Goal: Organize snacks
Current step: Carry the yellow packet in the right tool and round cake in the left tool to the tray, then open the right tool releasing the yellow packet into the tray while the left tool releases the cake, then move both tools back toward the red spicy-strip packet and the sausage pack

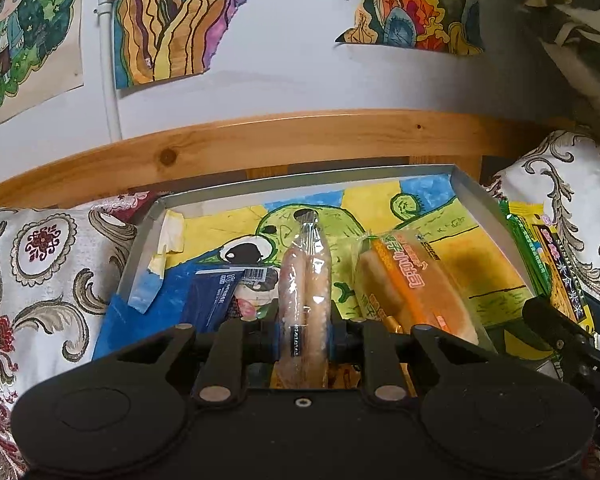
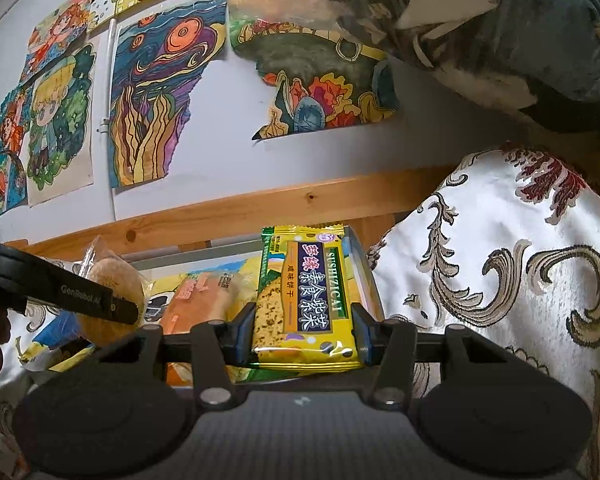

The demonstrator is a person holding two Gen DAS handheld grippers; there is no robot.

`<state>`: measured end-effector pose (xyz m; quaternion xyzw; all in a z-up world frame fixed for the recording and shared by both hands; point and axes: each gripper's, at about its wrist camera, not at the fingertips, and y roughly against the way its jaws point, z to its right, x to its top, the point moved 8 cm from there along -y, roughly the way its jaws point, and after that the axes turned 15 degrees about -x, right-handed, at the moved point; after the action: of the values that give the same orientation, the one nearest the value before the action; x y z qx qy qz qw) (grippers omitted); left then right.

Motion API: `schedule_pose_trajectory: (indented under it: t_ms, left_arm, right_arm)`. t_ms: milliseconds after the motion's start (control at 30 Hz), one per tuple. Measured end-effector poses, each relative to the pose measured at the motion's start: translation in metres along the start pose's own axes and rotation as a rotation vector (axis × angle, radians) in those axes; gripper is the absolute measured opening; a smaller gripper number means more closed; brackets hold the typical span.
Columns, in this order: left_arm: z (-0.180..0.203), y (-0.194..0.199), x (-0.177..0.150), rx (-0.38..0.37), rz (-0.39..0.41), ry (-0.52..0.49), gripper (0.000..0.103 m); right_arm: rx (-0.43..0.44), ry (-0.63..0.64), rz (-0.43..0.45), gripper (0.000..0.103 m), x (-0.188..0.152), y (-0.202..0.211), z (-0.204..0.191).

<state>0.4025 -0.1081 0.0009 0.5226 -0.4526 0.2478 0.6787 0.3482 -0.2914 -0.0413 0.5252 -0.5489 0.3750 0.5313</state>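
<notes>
Your left gripper (image 1: pixel 304 336) clamps a long, clear-wrapped bread stick (image 1: pixel 305 280) over the shallow metal tray (image 1: pixel 476 196). Your right gripper (image 2: pixel 305 338) pinches a glossy yellow-green cracker packet (image 2: pixel 306 292), printed "SUSHIZICAI", beside the tray's right wall.

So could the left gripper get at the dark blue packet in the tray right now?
Probably not: the left gripper is shut on a clear bread pack. The blue packet lies uncovered just left.
</notes>
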Motion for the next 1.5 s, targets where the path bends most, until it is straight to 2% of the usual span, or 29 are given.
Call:
schedule_pose_trajectory:
  t_ms: [133, 267, 300, 333, 400, 667, 700, 733, 1033, 1233, 1500]
  left_arm:
    - [0.001, -0.001, -0.001, -0.005, -0.003, 0.003, 0.022]
    - [0.005, -0.005, -0.004, -0.016, -0.018, 0.009, 0.028]
    - [0.005, -0.005, -0.005, -0.014, -0.02, 0.013, 0.035]
    - [0.006, -0.005, -0.006, -0.01, -0.025, 0.018, 0.041]
    - [0.006, -0.003, -0.007, -0.002, -0.032, 0.039, 0.067]
    - [0.004, 0.03, 0.003, 0.049, 0.011, 0.095, 0.1]
    - [0.004, 0.038, 0.006, 0.057, 0.026, 0.096, 0.102]
    - [0.005, 0.044, 0.008, 0.059, 0.037, 0.099, 0.102]
    - [0.006, 0.115, 0.004, 0.039, 0.117, 0.182, 0.102]
    - [0.004, 0.167, -0.016, 0.041, 0.143, 0.219, 0.102]
    - [-0.012, 0.232, -0.042, 0.055, 0.174, 0.266, 0.102]
  right_arm:
    - [0.004, 0.001, -0.008, 0.053, -0.002, -0.001, -0.002]
    - [0.004, 0.018, -0.017, 0.055, -0.004, -0.002, -0.004]
    - [0.007, 0.026, -0.025, 0.059, -0.004, -0.003, -0.005]
    - [0.007, 0.028, -0.026, 0.068, -0.004, -0.003, -0.006]
    - [0.012, 0.02, -0.025, 0.077, -0.003, -0.001, -0.005]
    - [-0.011, 0.0, 0.0, 0.092, 0.015, 0.021, 0.004]
    - [-0.02, 0.001, 0.005, 0.098, 0.02, 0.026, 0.005]
    - [-0.032, 0.005, 0.013, 0.103, 0.024, 0.032, 0.006]
    - [-0.067, 0.131, 0.063, 0.103, 0.065, 0.095, -0.005]
    - [-0.112, 0.141, 0.093, 0.103, 0.069, 0.153, -0.009]
    - [-0.092, 0.228, 0.115, 0.103, 0.076, 0.2, -0.032]
